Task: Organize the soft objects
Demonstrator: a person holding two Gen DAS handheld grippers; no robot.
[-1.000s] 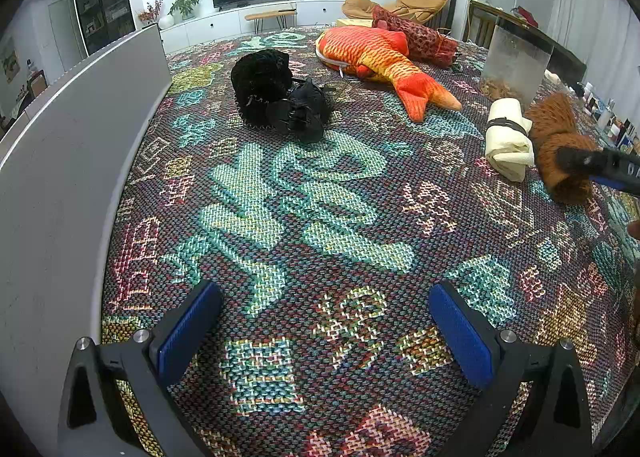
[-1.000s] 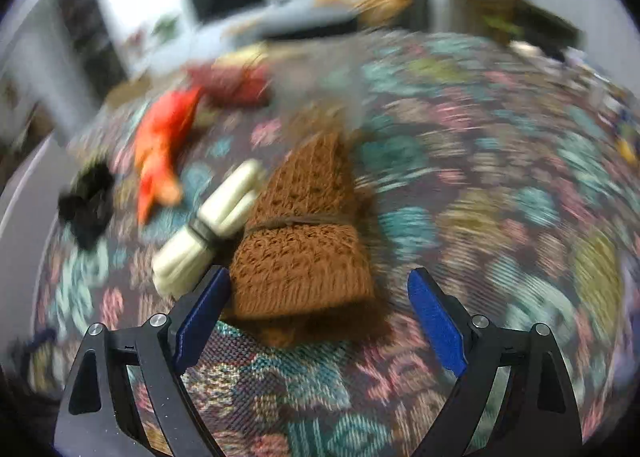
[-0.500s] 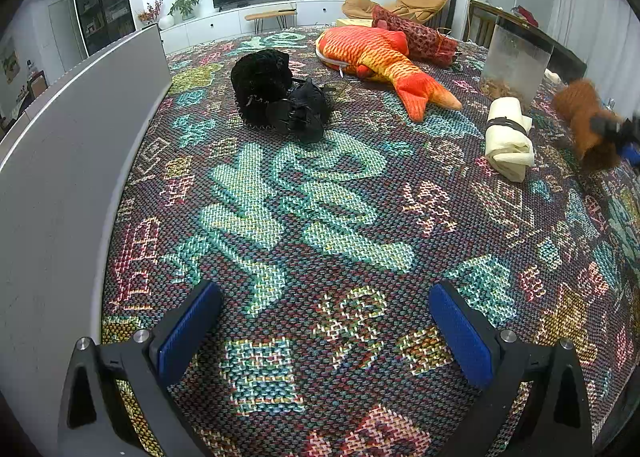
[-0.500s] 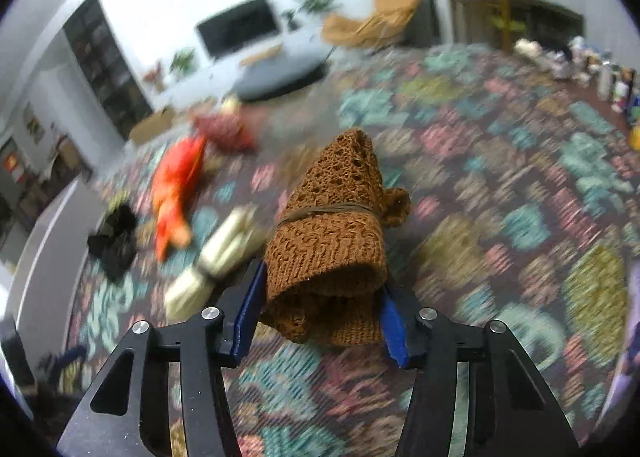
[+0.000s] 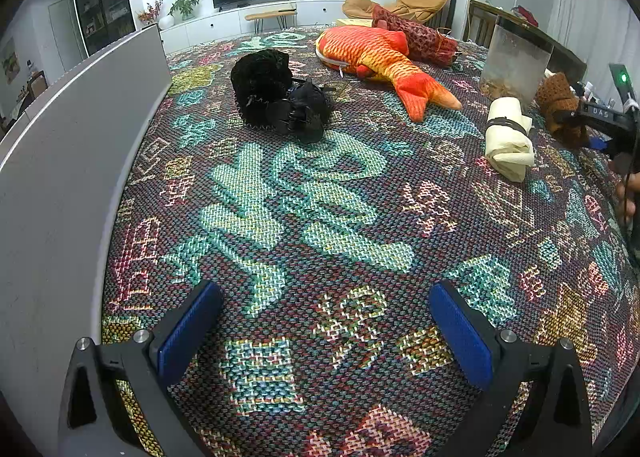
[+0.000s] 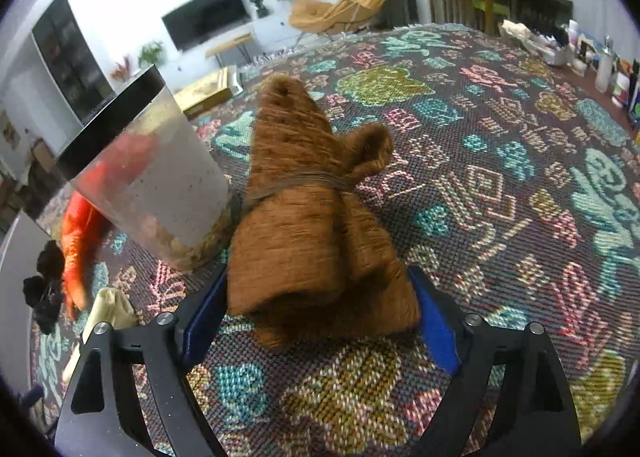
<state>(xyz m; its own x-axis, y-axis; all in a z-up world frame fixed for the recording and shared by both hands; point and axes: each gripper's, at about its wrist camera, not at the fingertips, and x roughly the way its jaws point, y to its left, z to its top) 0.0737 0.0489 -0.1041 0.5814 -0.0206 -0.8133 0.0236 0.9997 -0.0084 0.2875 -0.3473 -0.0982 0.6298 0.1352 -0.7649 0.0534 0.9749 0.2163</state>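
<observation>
Two grippers are seen over a bright woven cloth (image 5: pixel 320 217) that covers the tabletop. On the left gripper (image 5: pixel 324 333) the blue fingers (image 5: pixel 188 333) are spread wide, and nothing is between them but cloth. On the right gripper (image 6: pixel 316 321) the fingers (image 6: pixel 434 325) are being opened, and one brown knitted roll (image 6: pixel 312 225) is seen between them. The roll is tied round with a band. Whether the blue pads are still pressed on it cannot be told.

One cream roll (image 5: pixel 508 137) with a dark band is laid just beside the brown one. One orange fish toy (image 5: pixel 376 57) is laid farther back, and one dark red knitted bundle (image 5: pixel 416 37) is touching it from behind. One black knitted pile (image 5: pixel 276 97) is set well apart on the left, and whether it is one piece or two cannot be told.

One clear tub (image 6: pixel 156 181) with a black rim is stood just beside the brown roll. Small tan bits are seen at the bottom of it. The rest of the tub looks empty, and none of the soft things is in it.
</observation>
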